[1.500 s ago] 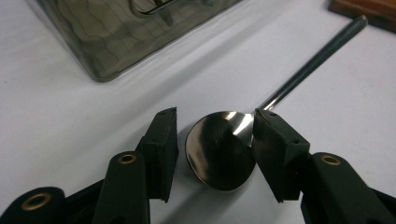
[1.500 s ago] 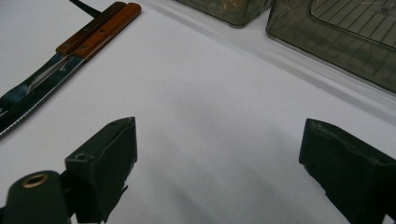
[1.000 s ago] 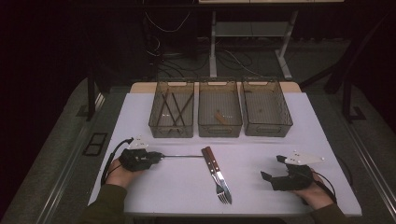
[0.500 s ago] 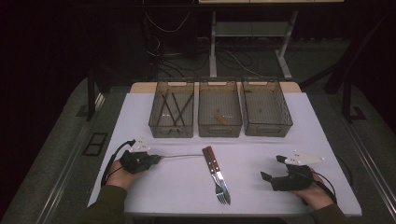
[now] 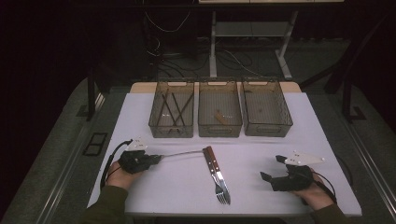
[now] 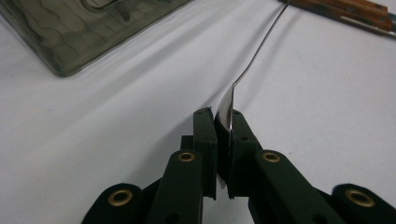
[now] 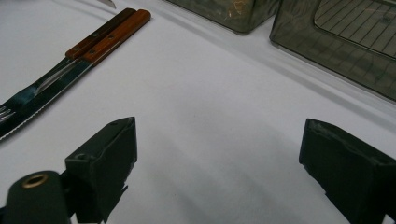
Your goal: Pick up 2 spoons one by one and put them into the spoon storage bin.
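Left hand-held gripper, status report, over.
Left hand-held gripper shut on thin metal utensil. Right hand-held gripper open, empty. Knife and fork lie mid-table, unobstructed.

A white, matt cloth-like covering is lying smooth with faint creases over the table [image 5: 299,140]. Beyond the knife [image 5: 220,173], three bins [image 5: 220,129] of smoky, translucent plastic are showing ribbed floors and a slight gloss. The knife and the fork [image 5: 215,177] beside it are displaying reddish-brown wooden handles with small rivets and shiny metal blades. Left of the knife, a thin utensil [image 6: 254,60] of polished, mirror-bright metal is catching light in the left claw [image 6: 223,140], whose black jaws are looking matt and hard, set with brass-coloured eyelets. The right claw [image 7: 219,172] is showing the same dull black finish.
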`<state>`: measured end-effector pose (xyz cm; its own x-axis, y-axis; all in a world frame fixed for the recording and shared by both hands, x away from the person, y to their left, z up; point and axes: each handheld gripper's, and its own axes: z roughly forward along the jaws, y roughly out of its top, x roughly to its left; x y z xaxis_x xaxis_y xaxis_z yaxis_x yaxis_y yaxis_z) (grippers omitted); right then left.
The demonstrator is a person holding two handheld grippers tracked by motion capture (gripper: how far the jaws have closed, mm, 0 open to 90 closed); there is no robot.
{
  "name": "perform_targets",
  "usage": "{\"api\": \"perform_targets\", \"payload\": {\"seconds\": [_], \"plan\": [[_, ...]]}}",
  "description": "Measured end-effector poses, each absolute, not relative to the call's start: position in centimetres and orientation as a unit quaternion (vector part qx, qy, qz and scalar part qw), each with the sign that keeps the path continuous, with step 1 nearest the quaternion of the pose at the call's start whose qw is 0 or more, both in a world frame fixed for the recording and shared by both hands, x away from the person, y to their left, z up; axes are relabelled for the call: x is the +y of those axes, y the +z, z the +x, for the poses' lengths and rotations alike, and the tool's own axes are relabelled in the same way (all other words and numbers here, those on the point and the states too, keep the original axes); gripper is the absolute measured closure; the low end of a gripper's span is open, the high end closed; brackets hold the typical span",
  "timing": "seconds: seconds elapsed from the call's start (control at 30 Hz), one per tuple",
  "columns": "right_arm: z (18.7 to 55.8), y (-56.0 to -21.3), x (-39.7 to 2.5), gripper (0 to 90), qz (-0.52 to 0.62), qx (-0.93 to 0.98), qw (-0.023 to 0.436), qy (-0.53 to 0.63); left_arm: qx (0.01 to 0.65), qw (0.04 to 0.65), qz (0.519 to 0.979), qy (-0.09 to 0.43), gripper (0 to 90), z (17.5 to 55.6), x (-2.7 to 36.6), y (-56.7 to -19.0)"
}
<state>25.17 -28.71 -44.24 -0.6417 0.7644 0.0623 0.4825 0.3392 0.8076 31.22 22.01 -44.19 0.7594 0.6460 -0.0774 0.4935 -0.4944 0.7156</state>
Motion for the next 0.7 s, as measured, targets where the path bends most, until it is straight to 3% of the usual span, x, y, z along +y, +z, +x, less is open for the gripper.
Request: {"api": "perform_targets", "payload": {"seconds": [0.7], "plan": [[25.2,-44.2,-28.7,11.6,0.392,0.799,0.166,0.424,0.341,0.409,0.838,0.121,84.3,31.0,18.7,-41.4]]}}
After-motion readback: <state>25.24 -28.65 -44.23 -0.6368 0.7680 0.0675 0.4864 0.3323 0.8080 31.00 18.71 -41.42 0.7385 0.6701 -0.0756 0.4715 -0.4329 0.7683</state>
